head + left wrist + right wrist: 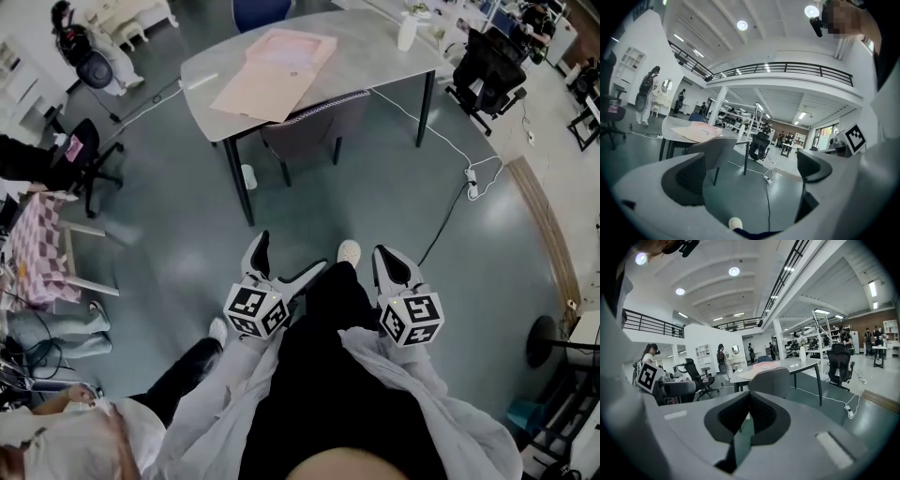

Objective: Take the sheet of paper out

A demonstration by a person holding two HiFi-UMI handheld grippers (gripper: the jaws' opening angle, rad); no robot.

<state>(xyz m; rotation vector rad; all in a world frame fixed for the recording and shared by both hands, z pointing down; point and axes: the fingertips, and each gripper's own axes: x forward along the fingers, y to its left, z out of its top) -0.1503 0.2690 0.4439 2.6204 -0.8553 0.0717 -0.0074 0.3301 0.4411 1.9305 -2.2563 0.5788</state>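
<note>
Pink folder [277, 73] lies on the grey table [375, 56] at 12 o'clock, long axis roughly 7 to 1, well apart from both grippers. Left gripper [289, 258] has jaws wide and empty and is lined up slightly nearer. Right gripper [387, 267] has jaws together, empty.

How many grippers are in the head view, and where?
2. The left gripper is at lower centre-left, jaws apart. The right gripper is beside it on the right, jaws together. None appears hidden.
</note>
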